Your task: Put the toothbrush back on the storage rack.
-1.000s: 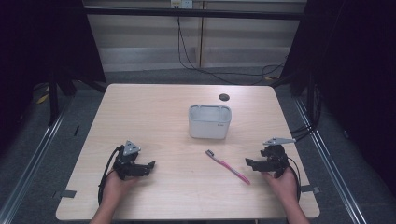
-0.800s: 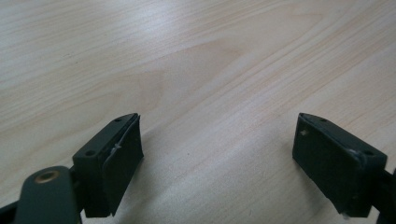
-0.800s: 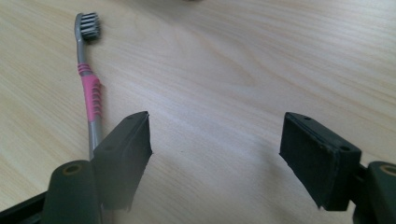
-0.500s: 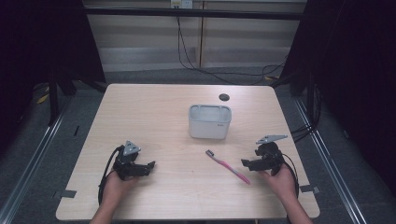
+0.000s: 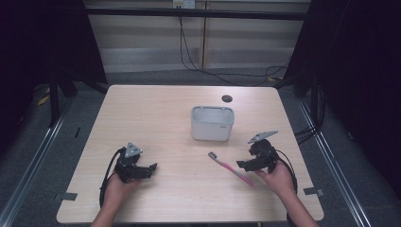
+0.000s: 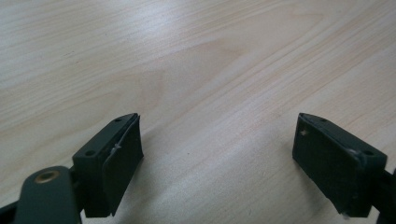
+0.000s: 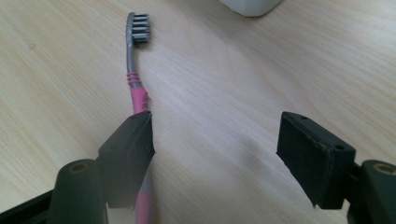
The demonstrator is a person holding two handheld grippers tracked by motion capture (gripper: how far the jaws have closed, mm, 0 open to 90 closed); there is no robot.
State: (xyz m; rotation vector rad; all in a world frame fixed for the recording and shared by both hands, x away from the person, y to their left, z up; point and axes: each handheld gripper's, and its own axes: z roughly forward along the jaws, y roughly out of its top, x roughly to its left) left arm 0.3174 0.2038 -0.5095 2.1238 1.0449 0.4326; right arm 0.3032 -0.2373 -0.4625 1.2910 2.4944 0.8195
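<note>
- Lining up on the toothbrush with our right claw, which sits just beside the handle end, jaws pointing across toward the middle of the table.
- That claw's jaws stand wide and have just been closing a little, with nothing between them. In the right gripper view the pink handle runs under the left jaw instead of down the gap, so we'd say we're offset and need to slide over before any pinch.
- The brush lies flat, bristle head at the far end from the claw, pointing toward the white cup beyond it. That layout looks handy: grab the handle and the cup is just ahead.
- The cup stands upright with its mouth up, well apart from both claws, probably where the brush is meant to end up.
- Our left claw is parked low on its own side, well away from the brush. Its jaws are spread apart over bare wood, holding nothing, likely just waiting so it stays out of the way.
</note>
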